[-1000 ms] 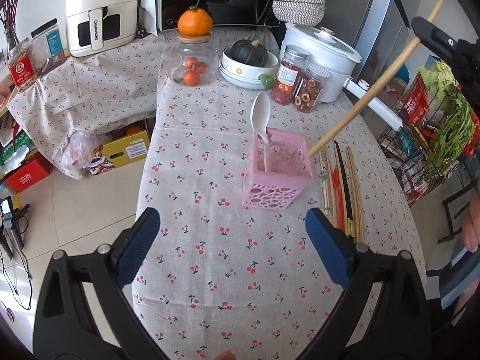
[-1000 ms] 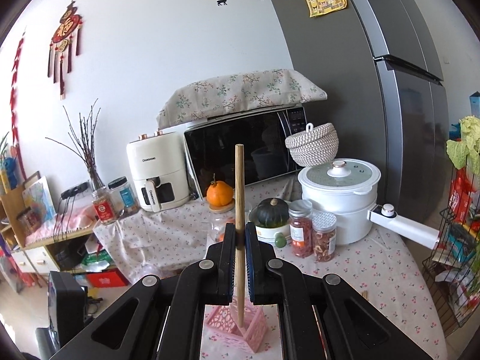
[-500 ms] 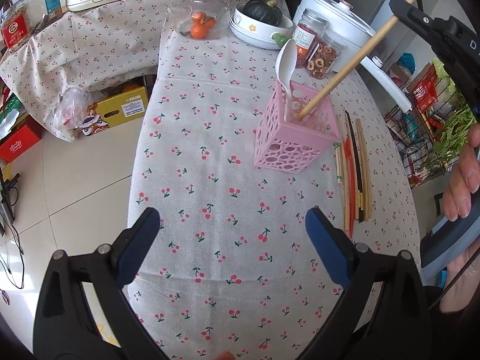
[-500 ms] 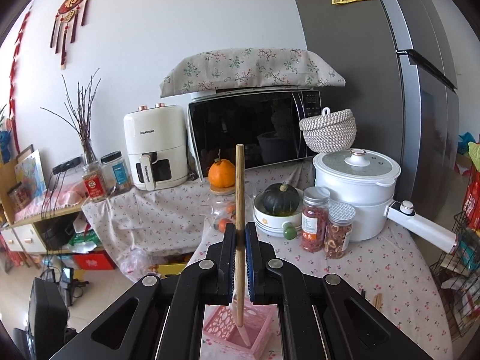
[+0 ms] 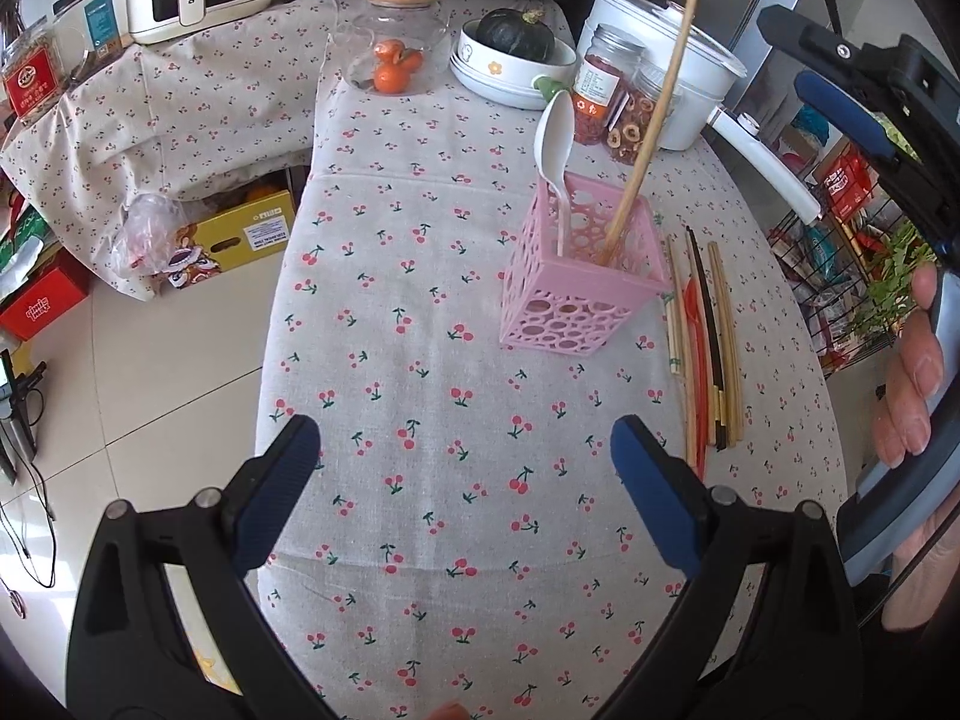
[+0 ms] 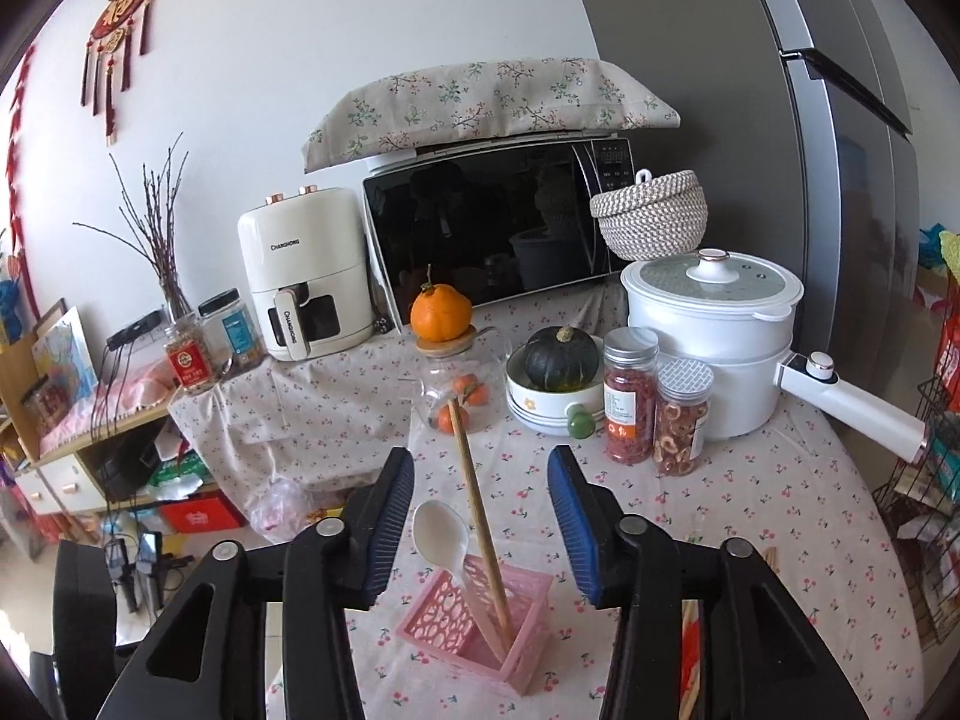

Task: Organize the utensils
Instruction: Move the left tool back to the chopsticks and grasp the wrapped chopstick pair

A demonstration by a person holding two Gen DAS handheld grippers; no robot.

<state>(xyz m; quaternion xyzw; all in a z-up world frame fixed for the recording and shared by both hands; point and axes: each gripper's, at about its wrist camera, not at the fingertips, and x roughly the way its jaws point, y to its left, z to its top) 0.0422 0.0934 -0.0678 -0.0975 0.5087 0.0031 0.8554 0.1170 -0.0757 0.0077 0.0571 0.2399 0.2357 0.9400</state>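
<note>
pink holder (image 5: 579,276) already had the white spoon (image 5: 555,141) and one wooden chopstick (image 5: 651,120) standing in it, and the other chopsticks (image 5: 708,342) were lying on the cloth just beside it. right gripper (image 6: 480,516) was spread wide above the holder, chopstick loose between its fingers. left gripper (image 5: 465,480) was spread too, well short of the holder.

Matt woven cloth with cherry print covers the surface (image 5: 420,396). Perforated pink plastic holder (image 5: 579,291), glossy white plastic spoon (image 5: 555,144), bare wooden chopstick (image 5: 651,120). Blue ribbed rubbery fingers (image 6: 393,519) on matt black plastic arms.
</note>
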